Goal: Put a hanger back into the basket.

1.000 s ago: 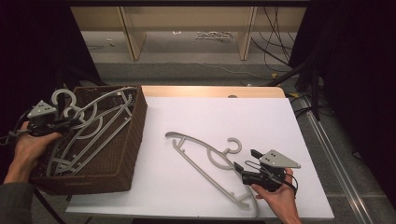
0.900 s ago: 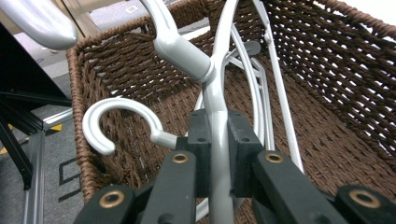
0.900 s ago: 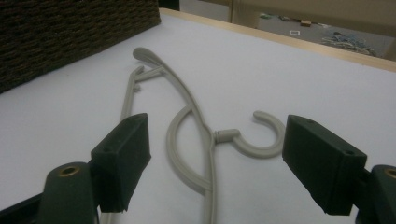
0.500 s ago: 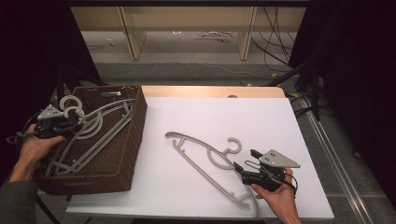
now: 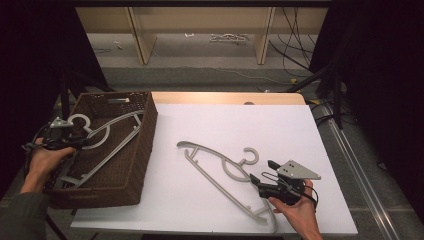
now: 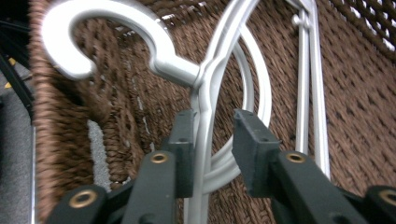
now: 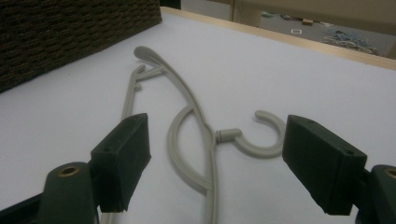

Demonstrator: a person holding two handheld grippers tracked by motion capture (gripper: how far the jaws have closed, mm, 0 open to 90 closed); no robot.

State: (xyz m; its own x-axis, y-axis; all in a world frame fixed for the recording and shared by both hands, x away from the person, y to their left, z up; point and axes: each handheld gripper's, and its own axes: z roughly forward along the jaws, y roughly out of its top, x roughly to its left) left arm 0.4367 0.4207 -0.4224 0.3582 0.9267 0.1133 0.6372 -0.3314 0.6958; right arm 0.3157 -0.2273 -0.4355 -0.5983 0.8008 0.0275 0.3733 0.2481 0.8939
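At the left of the table, the left gripper sits low over the brown wicker basket, where a silvery hanger lies in the basket with its hook toward the left wall; its jaws have just been opening, and in the left gripper view the hanger's neck stands between them, close against one pad with a clear gap to the other, so the grip looks let go. The step in hand, as I judge it, is dropping this hanger into the basket. Further right, a second, grey hanger lies flat on the white table, well apart from the basket. At the right, the right gripper rests just beside it, jaws spread wide and empty. Next it likely must close on that hanger's neck and carry it to the basket
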